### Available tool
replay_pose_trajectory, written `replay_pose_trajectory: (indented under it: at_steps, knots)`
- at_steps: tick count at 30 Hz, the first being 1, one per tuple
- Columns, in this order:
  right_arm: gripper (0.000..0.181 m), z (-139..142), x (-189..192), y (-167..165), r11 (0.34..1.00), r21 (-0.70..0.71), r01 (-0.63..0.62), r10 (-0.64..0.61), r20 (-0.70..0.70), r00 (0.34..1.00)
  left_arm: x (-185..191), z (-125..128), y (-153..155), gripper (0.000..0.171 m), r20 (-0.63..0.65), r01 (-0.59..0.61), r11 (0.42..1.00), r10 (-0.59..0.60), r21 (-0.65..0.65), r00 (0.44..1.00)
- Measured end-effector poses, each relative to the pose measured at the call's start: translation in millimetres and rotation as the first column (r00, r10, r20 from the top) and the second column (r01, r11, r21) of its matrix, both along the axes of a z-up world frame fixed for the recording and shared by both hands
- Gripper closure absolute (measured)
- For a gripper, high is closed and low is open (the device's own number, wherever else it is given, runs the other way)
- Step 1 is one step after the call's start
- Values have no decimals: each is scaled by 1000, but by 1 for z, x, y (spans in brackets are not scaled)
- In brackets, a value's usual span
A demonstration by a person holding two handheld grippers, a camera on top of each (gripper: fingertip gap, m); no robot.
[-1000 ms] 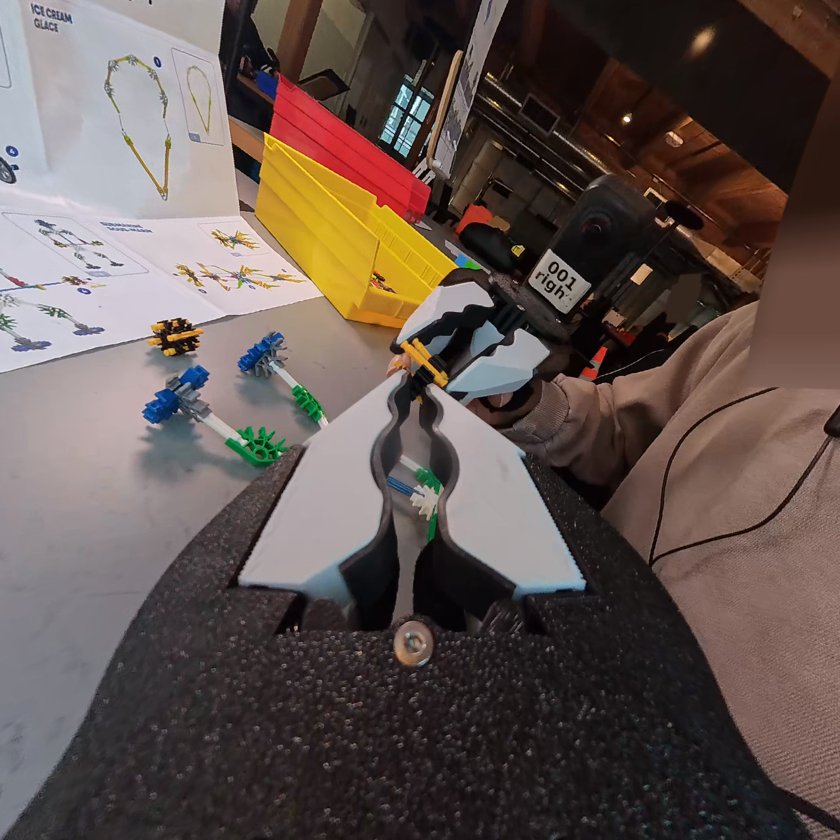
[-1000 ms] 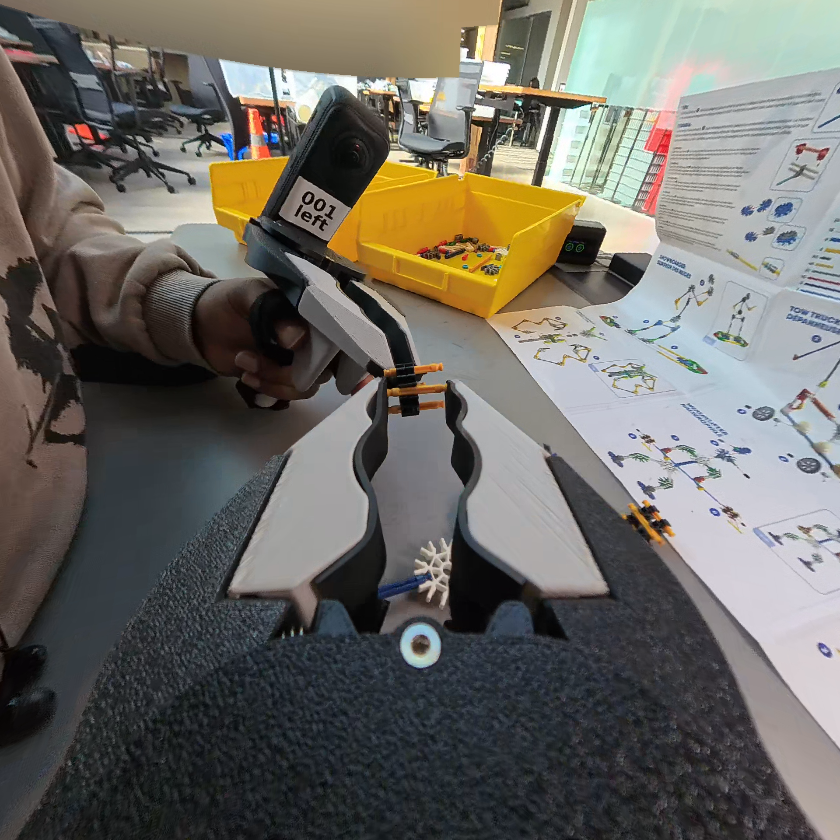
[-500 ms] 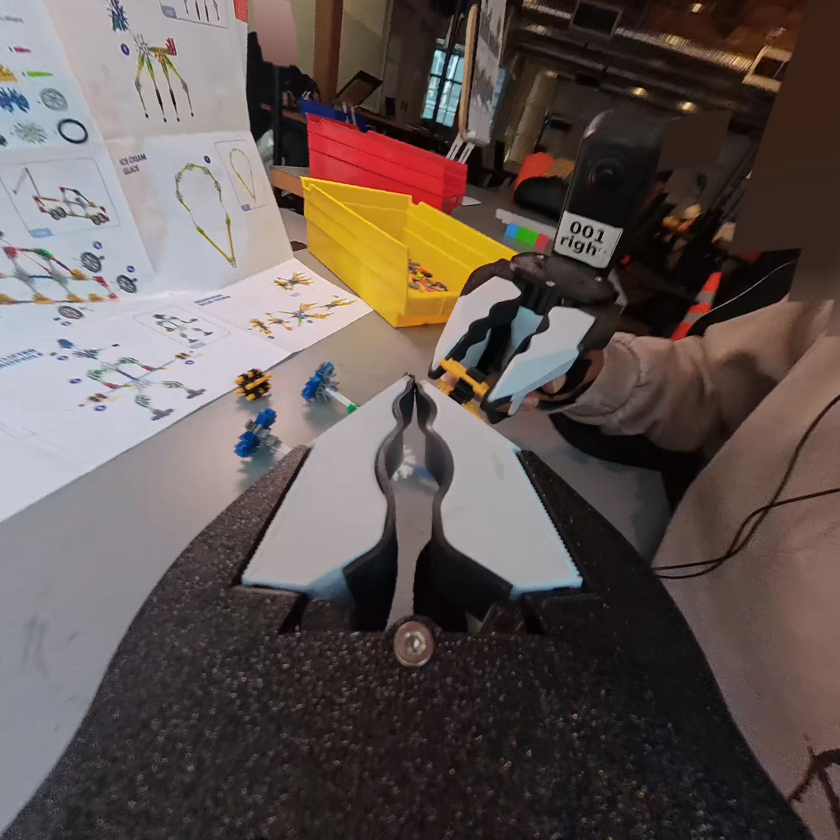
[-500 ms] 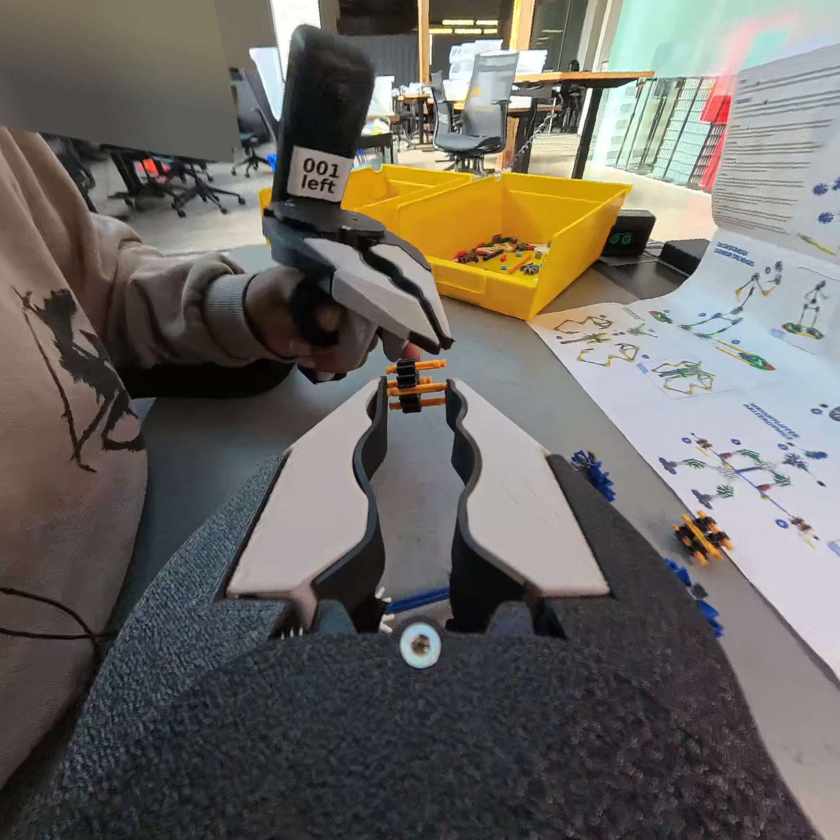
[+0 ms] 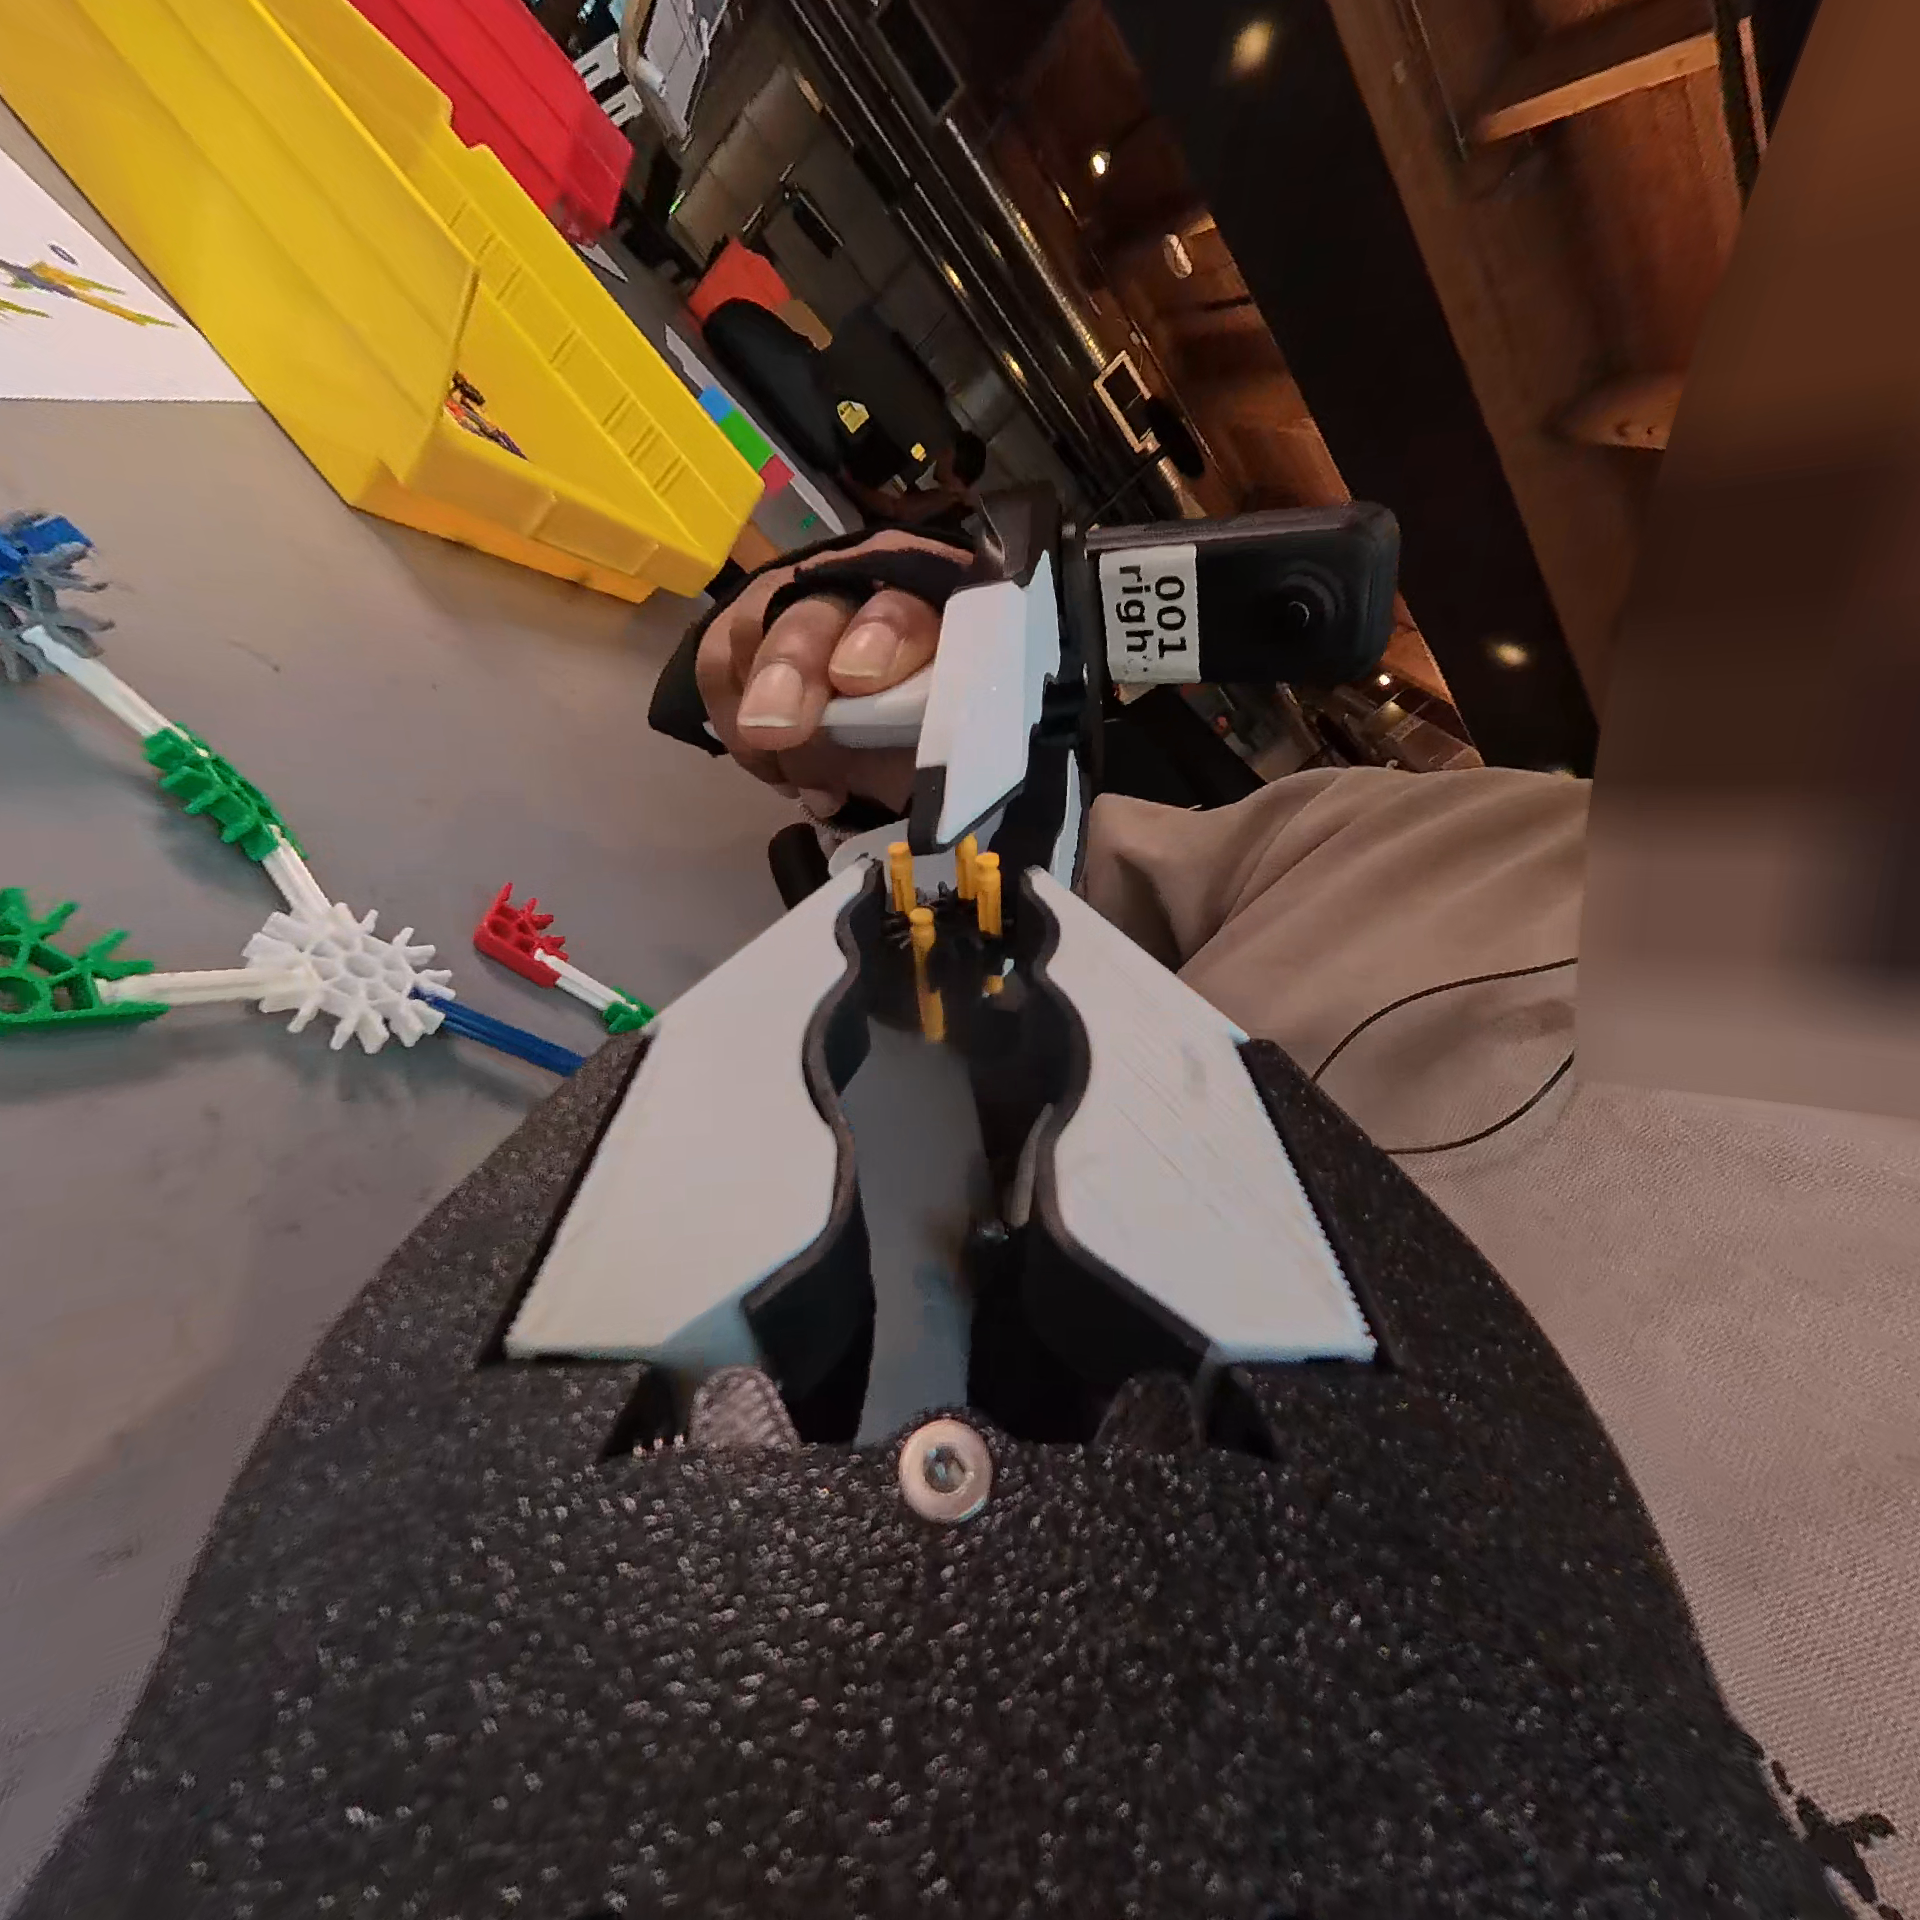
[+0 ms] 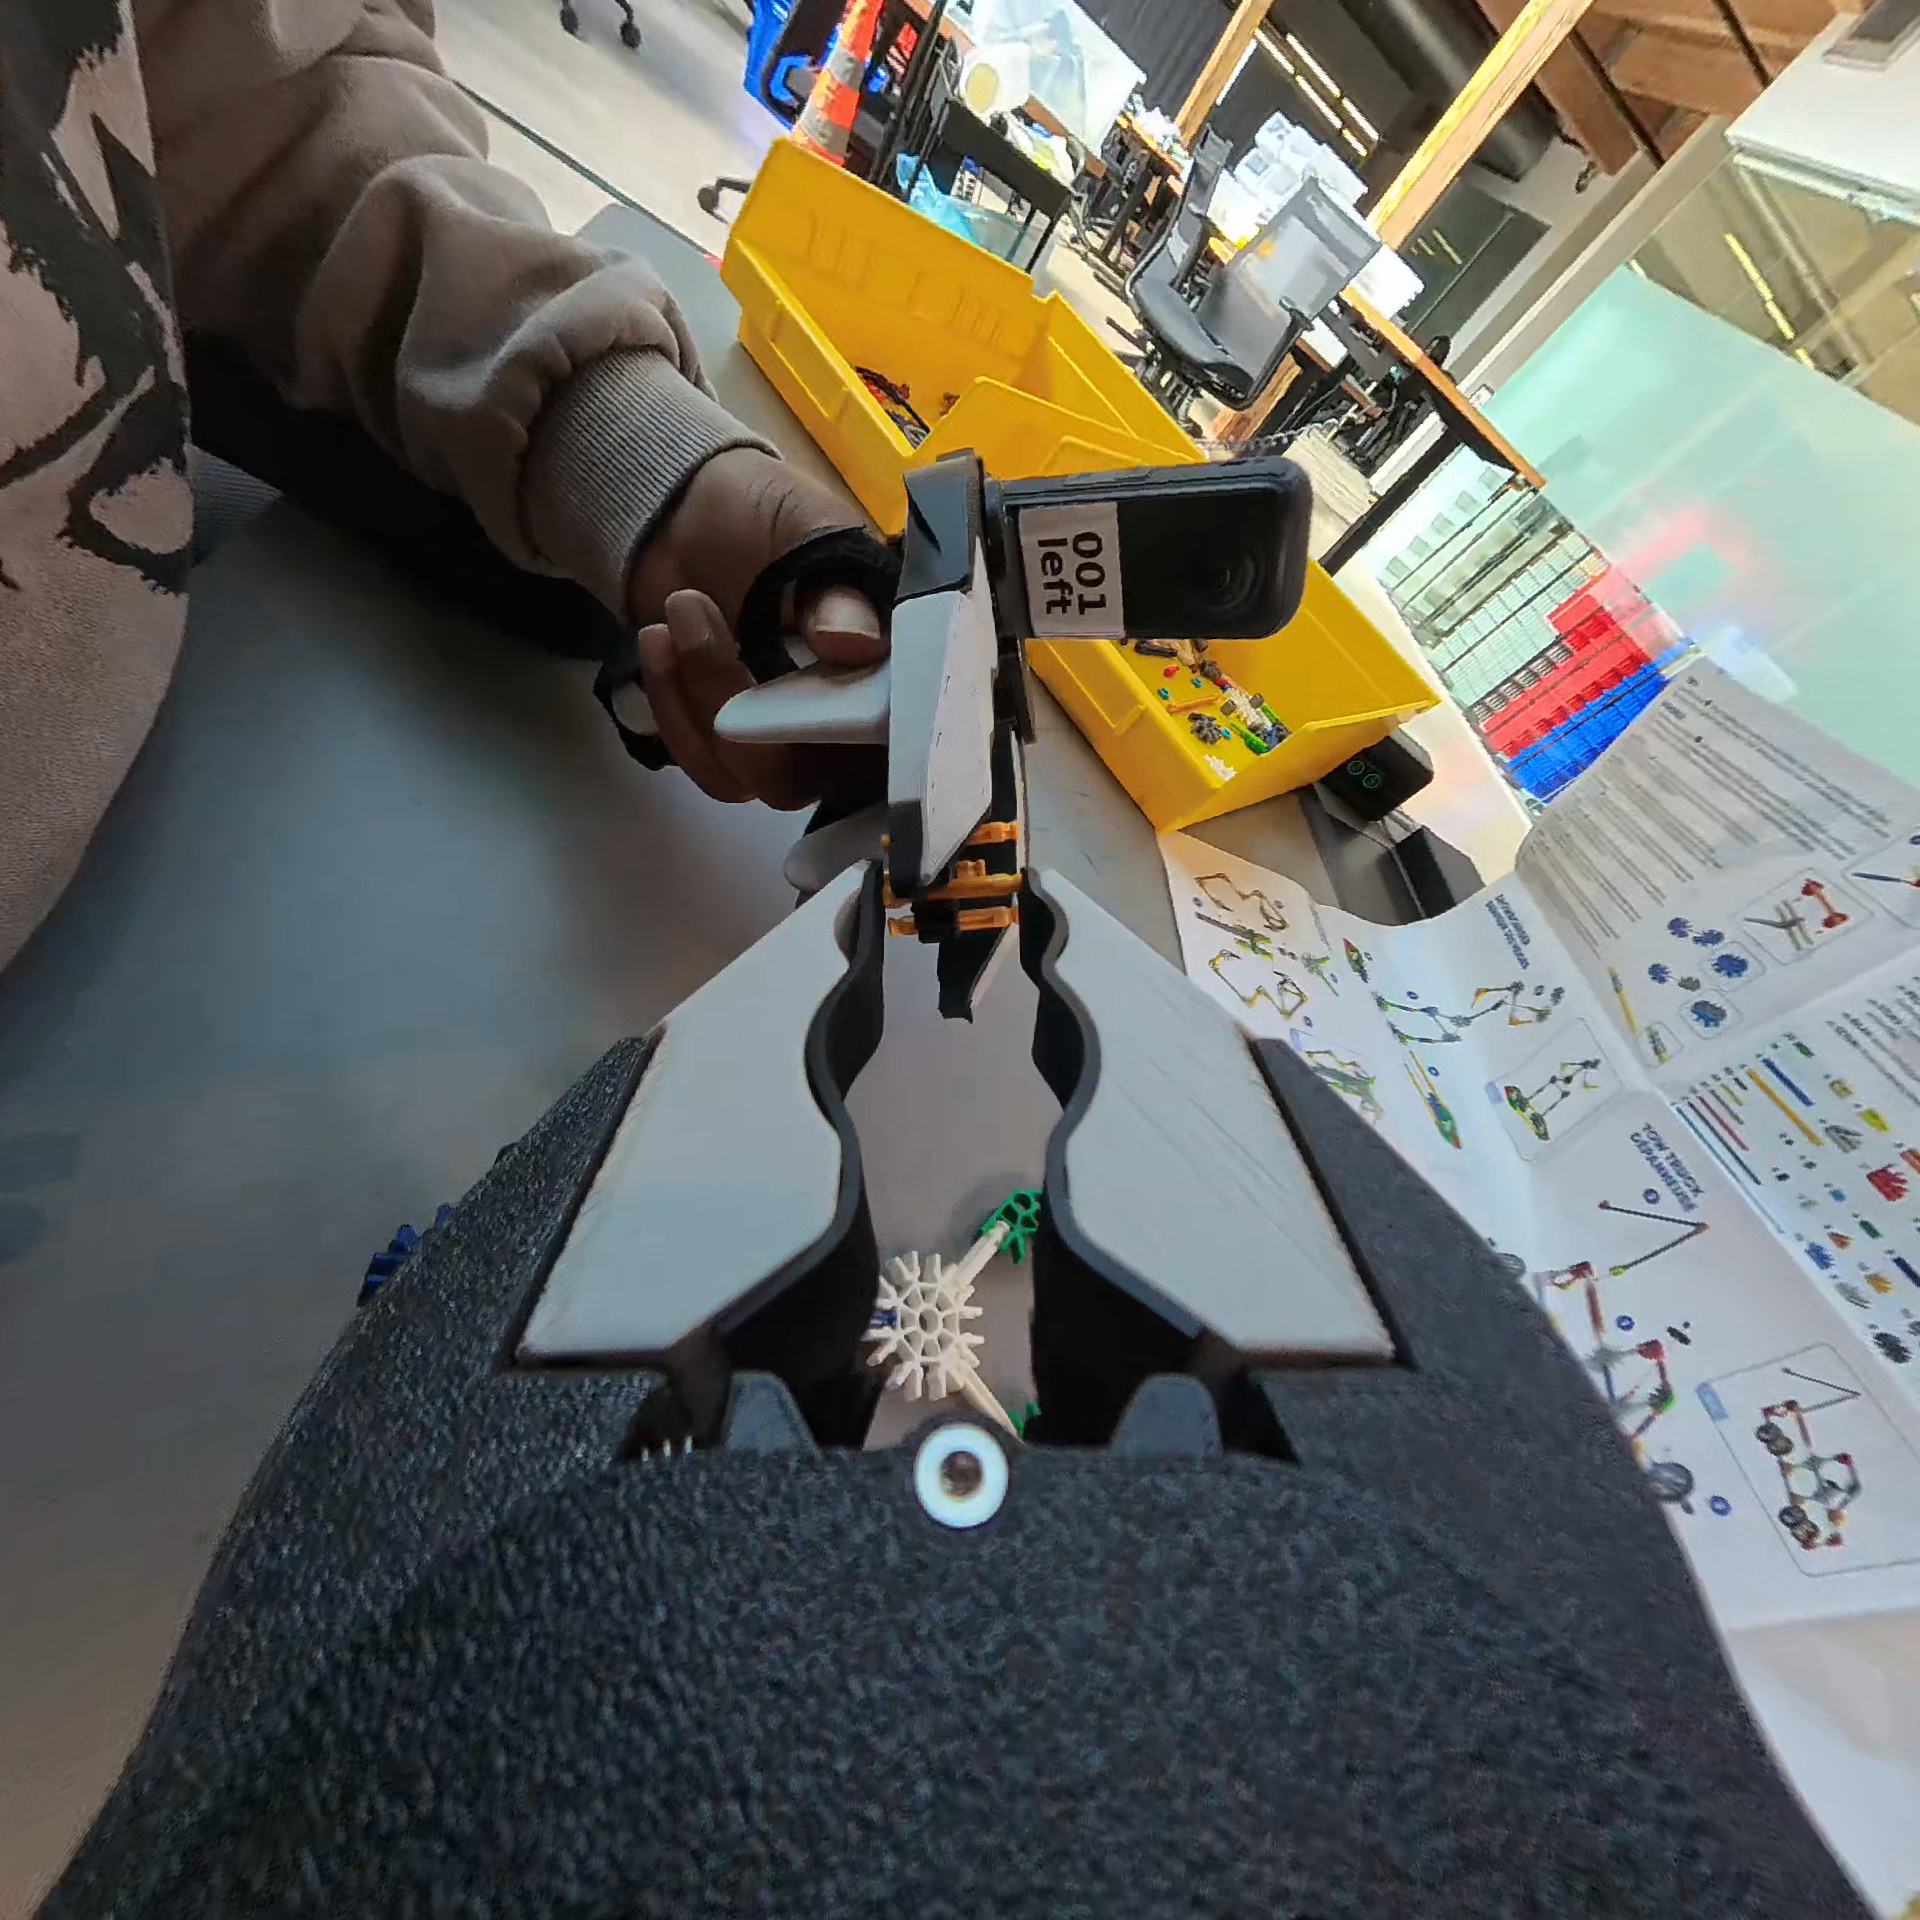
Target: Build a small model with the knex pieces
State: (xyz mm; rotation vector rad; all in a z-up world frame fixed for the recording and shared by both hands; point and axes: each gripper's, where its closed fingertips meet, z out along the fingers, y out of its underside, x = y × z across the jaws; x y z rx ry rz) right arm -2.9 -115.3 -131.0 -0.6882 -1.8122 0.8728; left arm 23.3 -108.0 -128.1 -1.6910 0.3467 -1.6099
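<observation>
A small black connector piece with short yellow-orange rods (image 5: 928,971) sits between the fingertips of both grippers, above the grey table (image 5: 312,675). My left gripper (image 5: 951,904) has its pads against the piece's sides. My right gripper (image 6: 951,894) is shut on the same piece (image 6: 986,880), its pads on the rod ends. Each gripper shows in the other's view, turned on its side: the right gripper (image 5: 987,842) comes in from above, and the left gripper (image 6: 935,925) crosses the piece at a right angle. A hand holds each gripper.
A white snowflake connector (image 5: 348,977) with white, blue and green parts and a red connector (image 5: 509,925) lie on the table to the left. Yellow bins (image 6: 935,291) with loose parts stand behind, red bins (image 5: 520,114) beyond. An instruction sheet (image 6: 1662,1039) lies to the right. The grippers are tip to tip, or close to it.
My left gripper was shut on nothing, a little apart from the piece. It has opened, rolled on its side and closed round the piece, which my right gripper has held throughout.
</observation>
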Motion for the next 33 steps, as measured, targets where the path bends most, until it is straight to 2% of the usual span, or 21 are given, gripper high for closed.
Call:
replay_pose_trajectory:
  at_steps: [7, 13, 18, 25, 26, 27, 28, 29, 30, 31, 32, 33]
  knots:
    - [157, 27, -2, 5, 985, 88, 147, -131, -171, 977, -4, 30, 5, 149, 212, -39, 999, 41, -16, 976]
    - [158, 37, -5, 6, 970, 115, 215, -185, -224, 957, -8, 41, 6, 149, 286, -57, 998, 59, -16, 956]
    - [158, 33, -9, 9, 965, 111, 238, -215, -193, 957, -13, 39, 9, 149, 326, -57, 997, 72, -54, 943]
    - [159, 17, -5, 16, 961, 114, 251, -235, -138, 962, -8, 23, 14, 150, 295, -38, 995, 64, -92, 953]
    - [181, 18, -1, 18, 960, 116, 253, -235, -152, 960, -10, 21, 16, 149, 299, -44, 994, 73, -102, 951]
    - [181, 42, 14, 36, 948, 67, 310, -285, -249, 926, -48, 21, 33, 147, 395, -136, 976, 195, -172, 898]
    - [181, 56, 30, 51, 945, -66, 321, -327, -247, 912, -98, 11, 46, 153, 422, -269, 936, 343, -226, 839]
    - [181, 48, 27, 44, 953, -66, 296, -303, -219, 927, -103, -4, 45, 151, 308, -346, 918, 392, -194, 867]
    - [181, 21, 12, 27, 960, 55, 274, -261, -171, 950, -73, -7, 38, 149, 242, -282, 947, 313, -155, 918]
    - [181, 8, 2, 19, 965, 102, 243, -226, -158, 961, -49, -3, 36, 149, 219, -217, 969, 239, -121, 946]
    - [181, 9, 1, 27, 969, 72, 235, -222, -153, 963, -42, -1, 37, 148, 156, -210, 976, 218, -66, 963]
    - [181, 16, 5, 39, 974, -16, 226, -226, -137, 965, -46, 2, 38, 148, 116, -220, 975, 220, -13, 968]
